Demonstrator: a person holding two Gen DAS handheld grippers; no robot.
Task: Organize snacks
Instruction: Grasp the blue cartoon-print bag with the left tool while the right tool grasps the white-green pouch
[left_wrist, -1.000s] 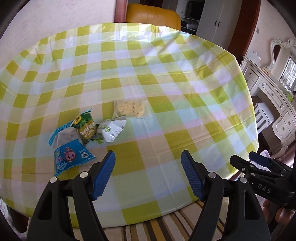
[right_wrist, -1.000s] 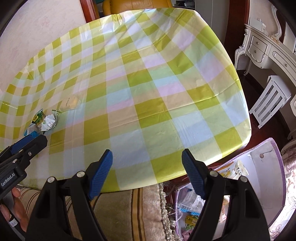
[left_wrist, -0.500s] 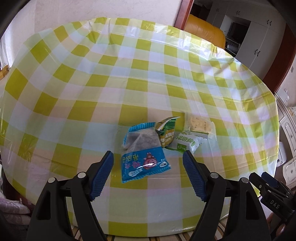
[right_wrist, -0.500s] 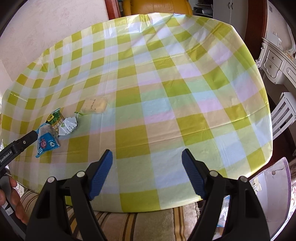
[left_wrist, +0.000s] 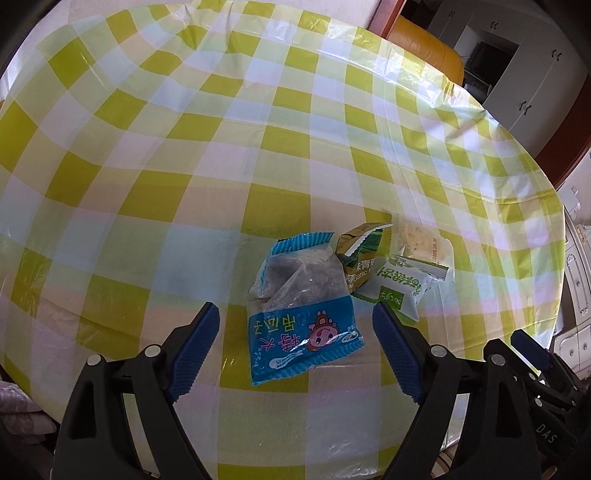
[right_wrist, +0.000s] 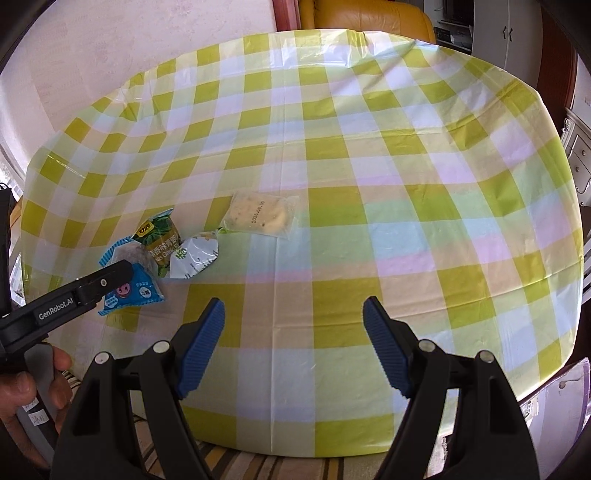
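Left wrist view, left claw (left_wrist: 295, 343) spread, just widened, ribbed pads (left_wrist: 195, 347) flanking crinkly blue packet (left_wrist: 303, 325), glossy checked tablecloth (left_wrist: 184, 147).

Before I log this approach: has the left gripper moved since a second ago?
Yes. The left gripper has swung over toward the blue snack packet, which now lies between its open, just-widened jaws.
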